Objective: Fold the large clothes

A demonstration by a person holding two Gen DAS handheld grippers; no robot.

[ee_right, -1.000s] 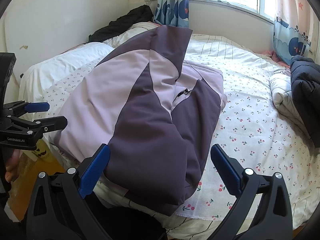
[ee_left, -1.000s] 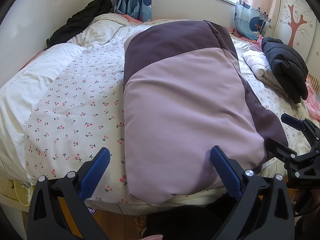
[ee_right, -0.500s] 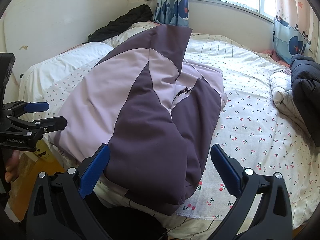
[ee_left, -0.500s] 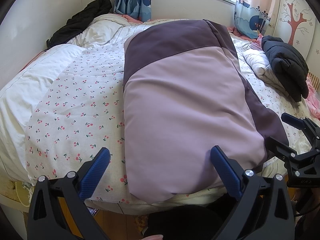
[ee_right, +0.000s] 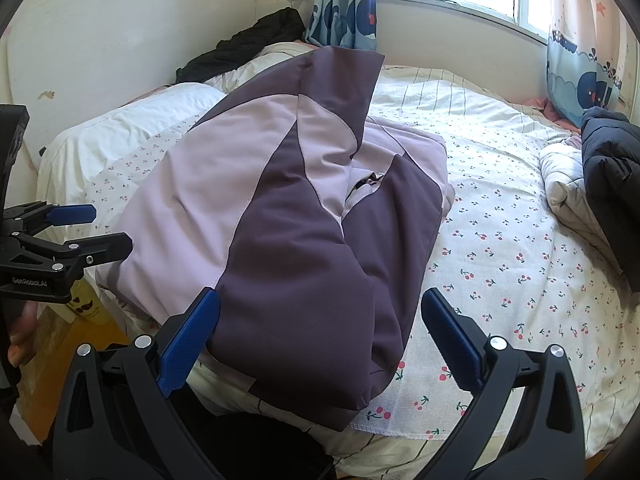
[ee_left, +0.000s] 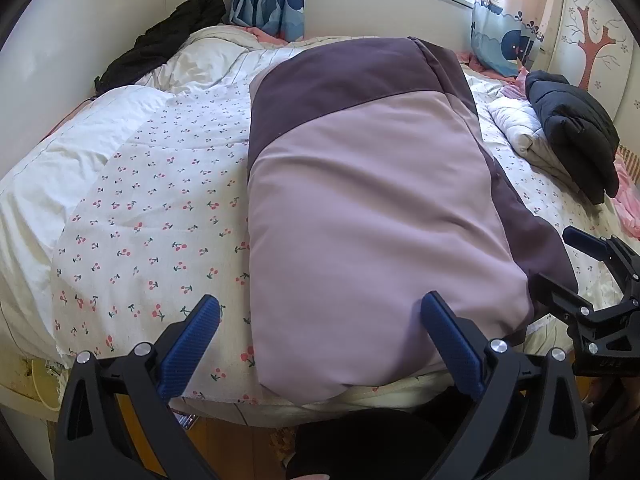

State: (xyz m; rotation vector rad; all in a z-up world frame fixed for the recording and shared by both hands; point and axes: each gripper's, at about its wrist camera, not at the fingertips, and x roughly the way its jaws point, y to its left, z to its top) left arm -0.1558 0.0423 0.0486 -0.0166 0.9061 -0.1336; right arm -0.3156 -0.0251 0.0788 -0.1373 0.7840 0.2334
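my left claw and right claw are both spread wide, holding nothing. the purple jacket lies folded on the bed, its hem over the near edge. only my right view shows its zipper. bare quilt lies either side.

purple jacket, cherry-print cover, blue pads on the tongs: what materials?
Jacket: looks like smooth matte synthetic shell, padded; it puffs and creases softly, no sheen.
Cherry-print cover: likely woven cotton, matte, finely wrinkled, with a raw-looking hem at the bed's edge.
Blue pads: probably rubber or textured plastic; a fine knurled grid shows on them, on black rigid arms, metal or plastic unclear.
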